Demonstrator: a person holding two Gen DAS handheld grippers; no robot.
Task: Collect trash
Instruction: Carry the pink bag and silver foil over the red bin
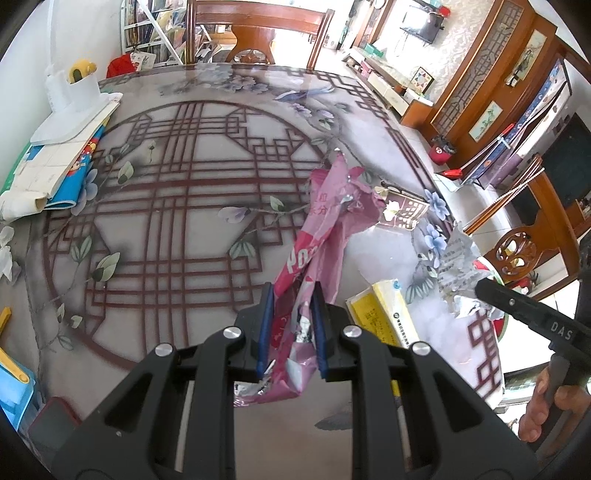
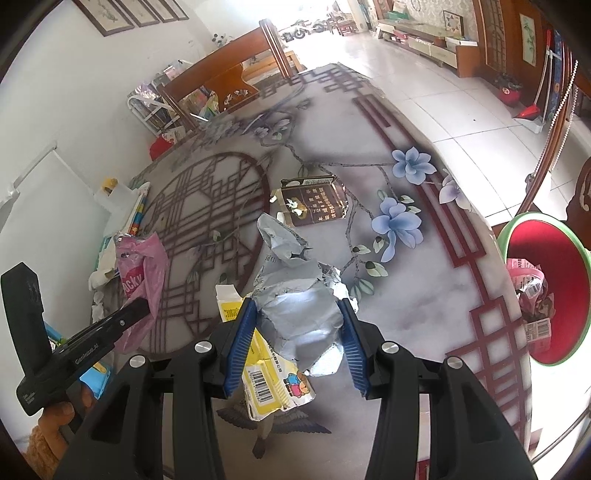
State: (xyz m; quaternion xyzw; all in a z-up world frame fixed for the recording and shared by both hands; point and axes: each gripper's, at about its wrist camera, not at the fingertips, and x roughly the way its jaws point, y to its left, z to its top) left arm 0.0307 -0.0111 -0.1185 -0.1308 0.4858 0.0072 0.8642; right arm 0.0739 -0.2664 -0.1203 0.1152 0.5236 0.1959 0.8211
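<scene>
My left gripper (image 1: 291, 295) is shut on a crumpled pink snack wrapper (image 1: 325, 221) and holds it above the table; it also shows in the right wrist view (image 2: 142, 273). My right gripper (image 2: 297, 306) is shut on a crumpled silver foil wrapper (image 2: 295, 295), also seen in the left wrist view (image 1: 458, 273). A flattened yellow carton (image 2: 269, 373) lies on the table under the right gripper and shows in the left wrist view (image 1: 388, 314). A brown flattened box (image 2: 314, 203) lies further out. A red bin with a green rim (image 2: 546, 288) stands off the table's right edge with trash inside.
The patterned table (image 1: 166, 221) holds books and a white holder (image 1: 70, 107) at its left edge. Wooden chairs (image 1: 255, 33) stand at the far side. A red box (image 1: 51, 421) and blue items lie near the left corner. Tiled floor (image 2: 443, 92) lies to the right.
</scene>
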